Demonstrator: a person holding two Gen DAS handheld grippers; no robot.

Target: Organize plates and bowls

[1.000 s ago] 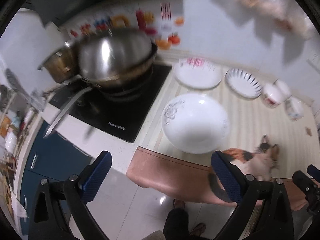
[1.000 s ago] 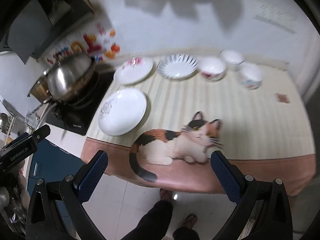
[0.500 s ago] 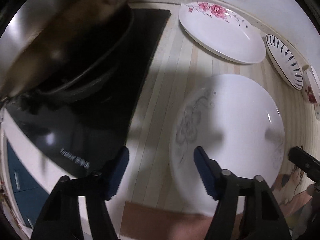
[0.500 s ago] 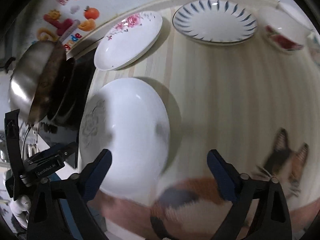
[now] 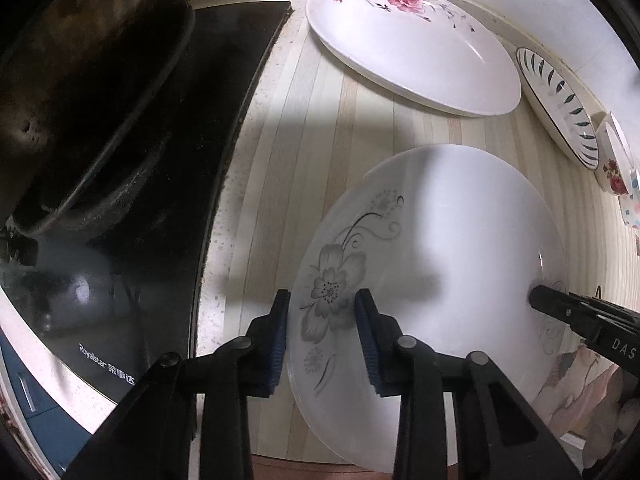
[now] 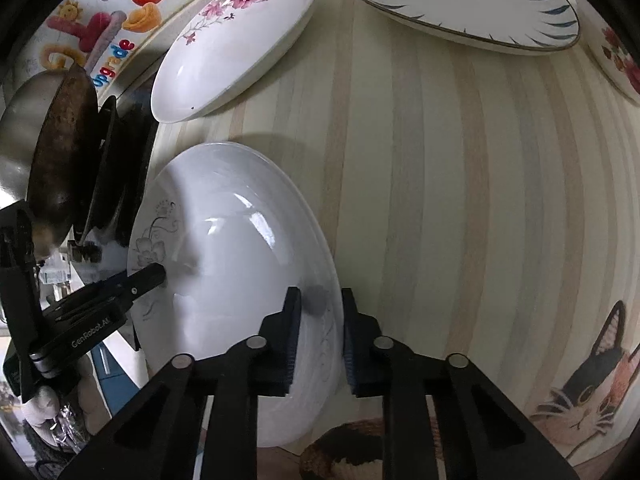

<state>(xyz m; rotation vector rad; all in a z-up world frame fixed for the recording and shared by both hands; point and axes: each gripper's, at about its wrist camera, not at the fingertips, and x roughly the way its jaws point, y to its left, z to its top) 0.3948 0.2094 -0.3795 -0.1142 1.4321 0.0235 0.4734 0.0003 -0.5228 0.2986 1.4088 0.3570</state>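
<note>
Left wrist view shows the left gripper (image 5: 322,320) straddling the near-left rim of the grey-flower plate (image 5: 460,248), one blue pad outside the rim and one over the printed flower; whether the pads actually press the rim cannot be told. Right wrist view shows the right gripper (image 6: 316,320) set the same way over the opposite rim of that plate (image 6: 240,248), its jaws narrow, contact again unclear. Each gripper's black tip shows at the far edge of the other's view. The plate lies on the striped cloth of the bench (image 6: 440,160), its near edge cut off behind the gripper frames. Beyond it sits the pink-rose plate (image 5: 412,44), then the blue-leaf plate (image 6: 468,0), partly cropped by the lens. A small floral bowl (image 5: 612,168) is squeezed at the frame edge and hard to make out. To the left, a dark wok (image 5: 80,92) on the black cooktop (image 5: 132,300) is largely lost in shadow.
</note>
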